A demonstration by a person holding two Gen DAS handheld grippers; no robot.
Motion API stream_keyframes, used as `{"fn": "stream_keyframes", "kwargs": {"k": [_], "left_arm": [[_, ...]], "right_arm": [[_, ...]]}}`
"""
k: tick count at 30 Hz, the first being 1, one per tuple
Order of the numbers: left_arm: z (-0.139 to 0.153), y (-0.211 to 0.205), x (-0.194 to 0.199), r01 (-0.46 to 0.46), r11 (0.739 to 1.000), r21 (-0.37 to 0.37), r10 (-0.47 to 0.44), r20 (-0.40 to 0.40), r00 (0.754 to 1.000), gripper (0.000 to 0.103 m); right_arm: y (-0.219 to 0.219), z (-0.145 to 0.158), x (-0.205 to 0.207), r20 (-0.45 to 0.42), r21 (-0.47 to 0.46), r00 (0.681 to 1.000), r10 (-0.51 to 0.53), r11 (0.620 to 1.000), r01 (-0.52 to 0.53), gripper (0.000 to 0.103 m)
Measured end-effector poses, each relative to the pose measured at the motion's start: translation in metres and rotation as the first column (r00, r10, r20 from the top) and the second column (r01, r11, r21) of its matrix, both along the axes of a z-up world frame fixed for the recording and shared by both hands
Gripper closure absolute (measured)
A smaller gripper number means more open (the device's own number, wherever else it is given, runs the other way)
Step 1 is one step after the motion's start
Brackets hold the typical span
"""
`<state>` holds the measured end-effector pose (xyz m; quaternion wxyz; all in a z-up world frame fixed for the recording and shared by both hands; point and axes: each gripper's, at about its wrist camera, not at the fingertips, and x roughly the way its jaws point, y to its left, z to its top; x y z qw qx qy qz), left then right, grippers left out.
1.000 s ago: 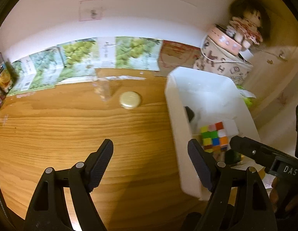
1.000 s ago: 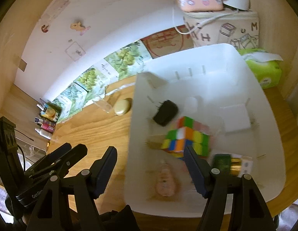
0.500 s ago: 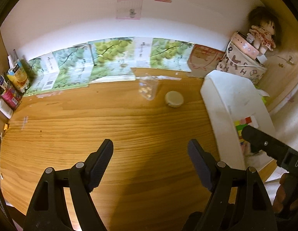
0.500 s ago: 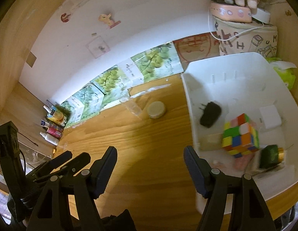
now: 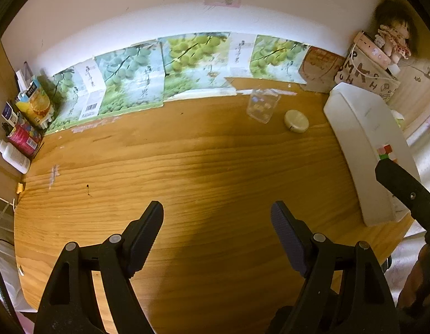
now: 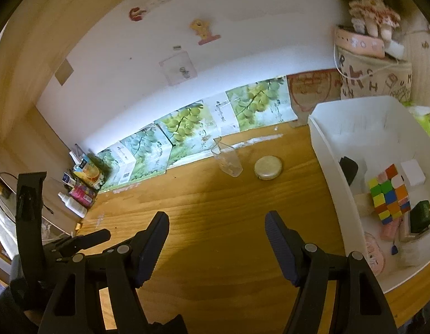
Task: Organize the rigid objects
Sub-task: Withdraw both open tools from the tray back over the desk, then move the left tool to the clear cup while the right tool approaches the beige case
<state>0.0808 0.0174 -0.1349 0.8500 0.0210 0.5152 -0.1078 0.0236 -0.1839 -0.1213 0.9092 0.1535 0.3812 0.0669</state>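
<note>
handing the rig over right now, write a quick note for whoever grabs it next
Left gripper: open, empty, over bare tabletop.
Right gripper: open, empty, also over the wooden table.
In the white bin, at the table's right end: colour cube, black adapter, small white block, dark green bottle, a pink item near the front.
Still out on the table: round cream tin and clear plastic cup, side by side near the back, left of the bin.
Left to do: probably bin the tin, then the cup.

bin (image 6: 323, 150): white, on my desk's right, holds colour cube (image 6: 388, 194) | round tin (image 6: 268, 167), clear cup (image 6: 228, 161): side by side on desk
</note>
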Motion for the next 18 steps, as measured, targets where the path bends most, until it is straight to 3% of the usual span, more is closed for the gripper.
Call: {"fn": "stream_keyframes", "kwargs": {"k": [11,18], "left_arm": [[-0.017,0.027,0.015,-0.023,0.998,-0.059,0.018,-0.098,0.995,0.021],[-0.025,0.024,0.027,-0.031,0.999,-0.042,0.024,-0.151,0.988,0.021]], "right_arm": [[0.031,-0.005,-0.008,0.036,-0.154,0.999,-0.019,0.988,0.024,0.031],[0.035,-0.006,-0.011,0.080,-0.224,0.997,-0.018,0.974,0.035,0.031]]}}
